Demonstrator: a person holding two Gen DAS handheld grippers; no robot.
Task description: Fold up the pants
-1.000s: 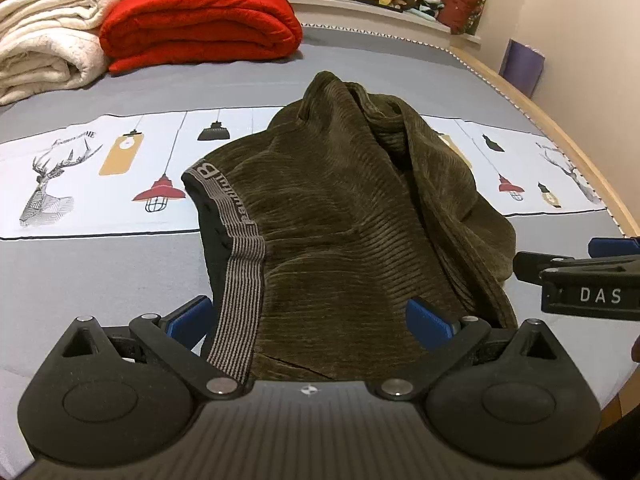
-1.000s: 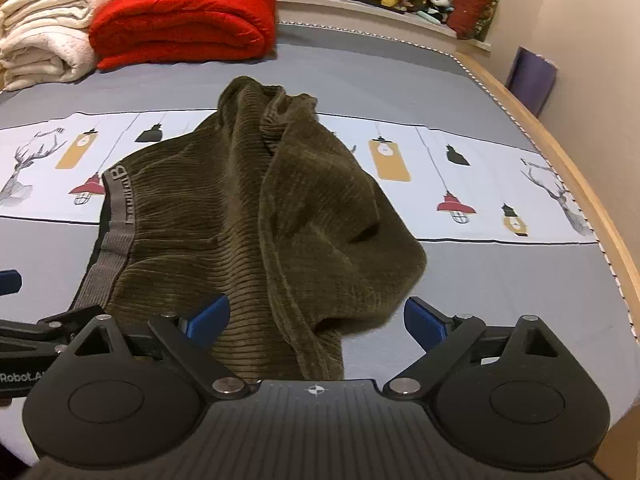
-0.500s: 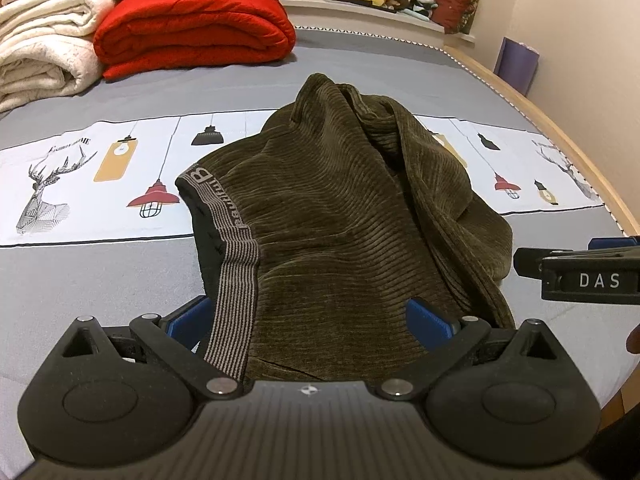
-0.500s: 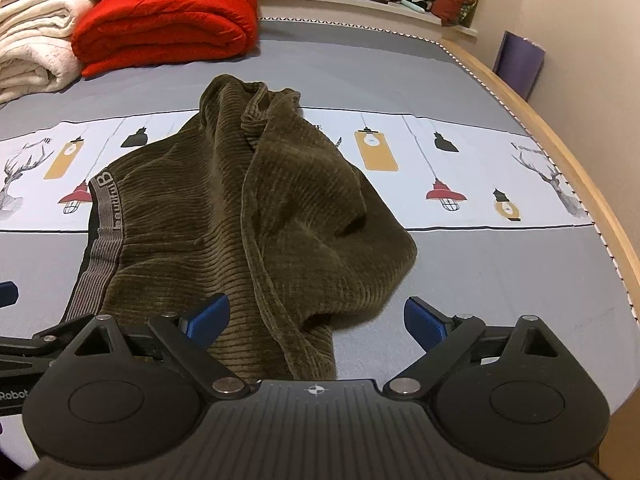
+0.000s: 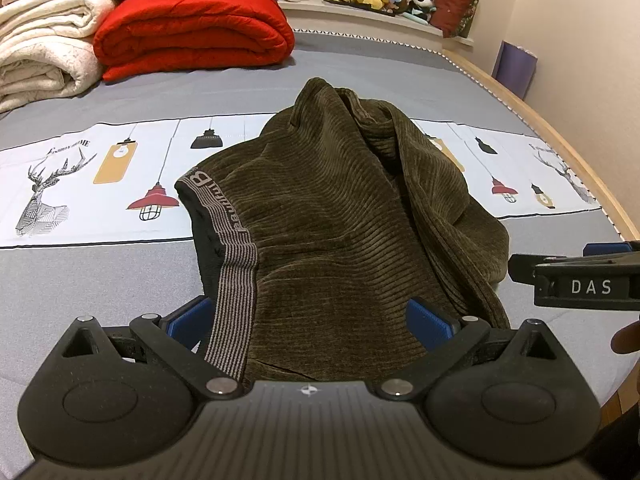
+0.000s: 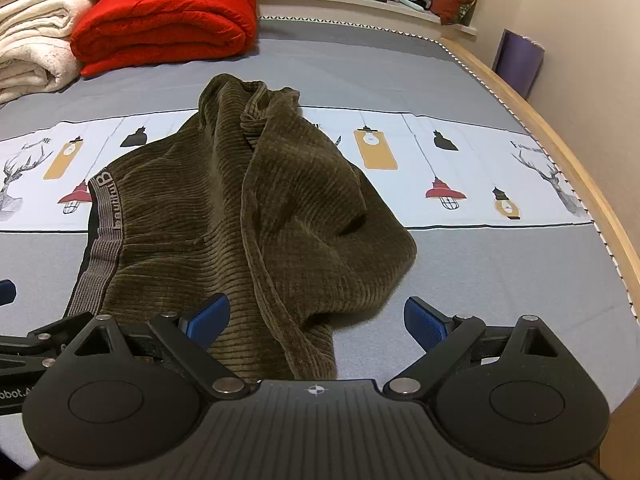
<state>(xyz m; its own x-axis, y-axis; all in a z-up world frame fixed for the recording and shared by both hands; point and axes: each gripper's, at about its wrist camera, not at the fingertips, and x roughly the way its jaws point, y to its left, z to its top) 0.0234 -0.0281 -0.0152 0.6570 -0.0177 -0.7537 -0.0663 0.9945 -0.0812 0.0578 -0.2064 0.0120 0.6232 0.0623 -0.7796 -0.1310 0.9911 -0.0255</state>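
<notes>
Pants (image 5: pixel 344 216) lie bunched at mid-frame on the bed (image 5: pixel 100 280), no fold made yet, all folding left, while my left gripper (image 5: pixel 308 320) and right gripper (image 6: pixel 316 320) gape wide, holding nothing.

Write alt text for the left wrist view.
Crumpled olive corduroy pants with a striped grey waistband lie on a grey bed, between the open left gripper. The right gripper enters from the right edge; a red blanket lies behind.
</notes>
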